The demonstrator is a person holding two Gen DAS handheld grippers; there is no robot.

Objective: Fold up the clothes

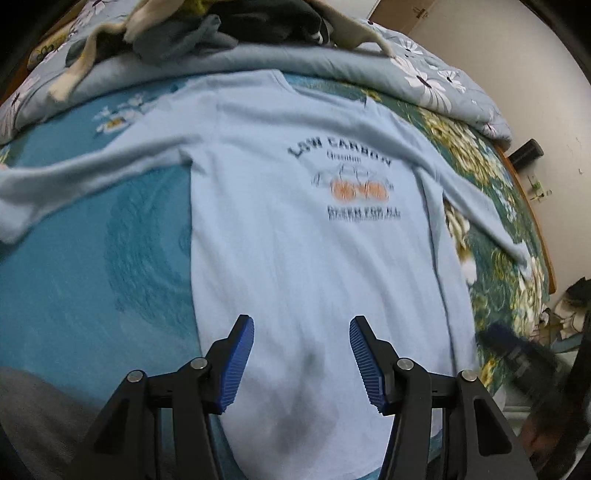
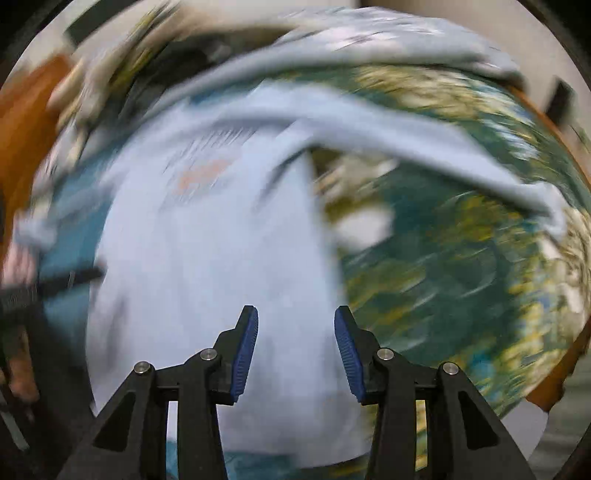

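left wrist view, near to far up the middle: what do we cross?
Left tool, open → shirt hem → shirt print → collar → folded quilt → clothes pile.

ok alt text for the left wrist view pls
A light blue long-sleeved shirt lies spread flat, print side up, on a teal floral bedspread. The open left hand-held gripper hangs above its lower half, holding nothing. Unfolded clothes are piled behind the collar.

Heaped clothes (image 1: 221, 26) and a rolled quilt (image 1: 424, 74) block the bed's (image 1: 74, 277) far end.
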